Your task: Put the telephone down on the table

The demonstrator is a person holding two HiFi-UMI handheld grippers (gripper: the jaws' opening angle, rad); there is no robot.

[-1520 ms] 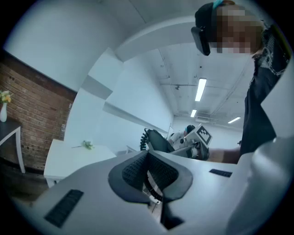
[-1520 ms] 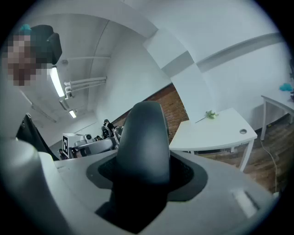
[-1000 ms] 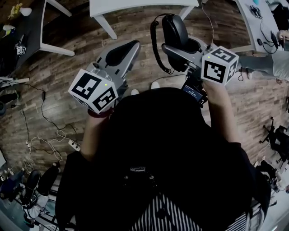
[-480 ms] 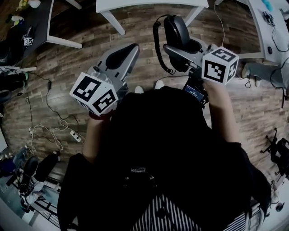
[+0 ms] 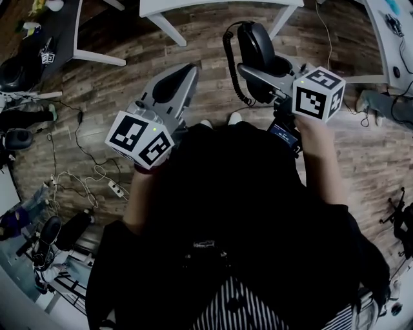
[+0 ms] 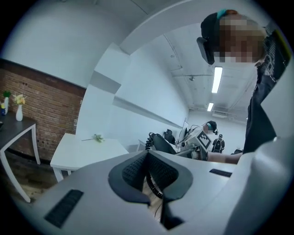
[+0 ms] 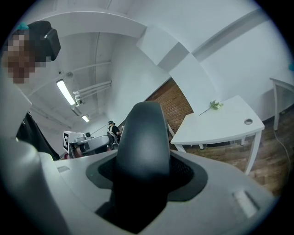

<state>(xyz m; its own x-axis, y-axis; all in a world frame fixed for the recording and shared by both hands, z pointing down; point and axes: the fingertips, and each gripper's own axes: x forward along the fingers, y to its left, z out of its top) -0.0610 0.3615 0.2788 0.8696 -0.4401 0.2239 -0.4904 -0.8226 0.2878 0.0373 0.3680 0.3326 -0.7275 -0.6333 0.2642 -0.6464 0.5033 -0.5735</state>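
Observation:
My right gripper is shut on a black telephone handset, held in the air above the wooden floor. The handset's coiled cord hangs to its left. In the right gripper view the handset stands upright between the jaws and fills the middle. My left gripper is shut with nothing in it and is held beside the right one at about the same height. A white table stands just ahead, and the same white table bears a small flower sprig.
A dark table with small items stands at the far left. Cables and a power strip lie on the floor to the left. Another white desk is at the far right, with a person's legs beside it.
Both grippers keep their pose and grip. The floor has slid a little in the view, and the white table's edge shows slightly more.

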